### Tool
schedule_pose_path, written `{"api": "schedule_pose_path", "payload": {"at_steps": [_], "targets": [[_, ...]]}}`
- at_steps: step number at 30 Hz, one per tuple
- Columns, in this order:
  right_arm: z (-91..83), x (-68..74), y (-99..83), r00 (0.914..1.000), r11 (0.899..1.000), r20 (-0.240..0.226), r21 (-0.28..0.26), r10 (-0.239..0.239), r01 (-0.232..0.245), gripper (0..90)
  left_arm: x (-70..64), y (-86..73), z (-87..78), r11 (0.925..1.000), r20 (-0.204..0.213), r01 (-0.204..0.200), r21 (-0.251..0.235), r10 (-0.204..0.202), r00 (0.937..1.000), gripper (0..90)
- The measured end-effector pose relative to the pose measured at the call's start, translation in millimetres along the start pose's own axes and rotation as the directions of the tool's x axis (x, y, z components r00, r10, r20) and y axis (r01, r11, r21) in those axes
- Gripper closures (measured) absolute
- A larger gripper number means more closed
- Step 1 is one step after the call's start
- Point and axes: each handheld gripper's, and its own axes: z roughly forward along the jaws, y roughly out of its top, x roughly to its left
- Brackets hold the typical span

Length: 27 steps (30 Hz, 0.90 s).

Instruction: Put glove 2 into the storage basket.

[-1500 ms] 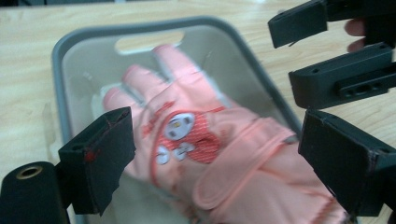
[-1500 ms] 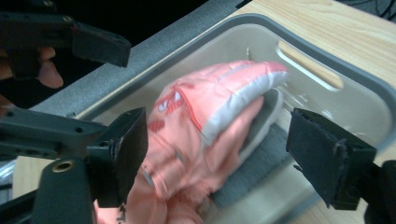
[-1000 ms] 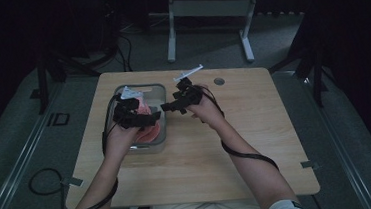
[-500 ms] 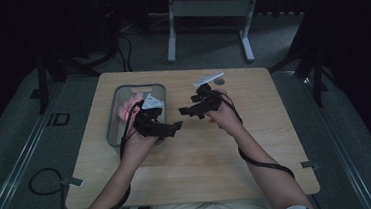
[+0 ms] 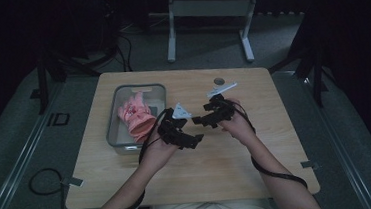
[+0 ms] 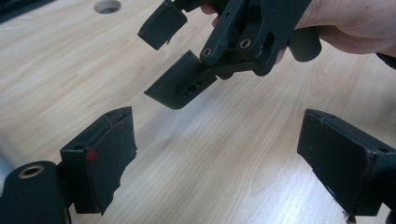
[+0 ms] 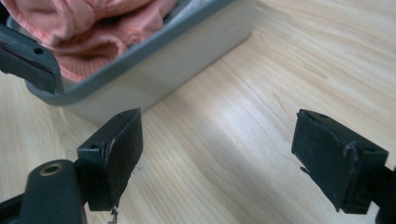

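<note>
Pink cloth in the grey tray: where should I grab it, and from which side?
Take the pink cloth at its bunched fold heaped above the near rim of the grey tray, coming down from above. The tray walls block a sideways approach, and the raised fold gives open jaws something to close across. The left gripper is nearest and open, like the right gripper.

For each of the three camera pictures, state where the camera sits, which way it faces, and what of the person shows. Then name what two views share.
High view: above the person's side, looking down on the table; both forearms show.
Left gripper view: rides the left gripper, facing the right gripper and its hand.
Right gripper view: rides the right gripper, facing the grey bin of pink cloth.
Shared: high and right gripper views both show the bin.
</note>
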Motion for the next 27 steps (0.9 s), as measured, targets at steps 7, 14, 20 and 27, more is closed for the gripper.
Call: {"api": "schedule_pose_path", "payload": {"at_steps": [7,14,20,27], "targets": [[0.8,-7.4,-27.7,0.9992,1.0,0.037,0.011,0.015,-0.015,15.1,-8.8,-12.2,21.1,0.9992,0.048,-0.03,0.028,0.029,0.9984,11.4],[2.9,-12.4,-49.5,0.9987,1.0,0.047,0.002,0.02,-0.02,14.3,-18.3,-28.8,37.7,0.9967,0.087,-0.067,0.047,0.062,0.9943,11.4],[2.0,-15.2,-64.4,0.9948,0.999,0.097,-0.04,0.031,-0.027,14.3,-22.8,-44.3,49.9,0.996,0.095,-0.074,0.052,0.068,0.9931,11.3],[2.9,-15.9,-77.7,0.9944,0.999,0.105,-0.052,0.018,-0.013,13.9,-21.8,-58.4,57.5,0.9952,0.098,-0.072,0.067,0.065,0.9931,11.3]]}}
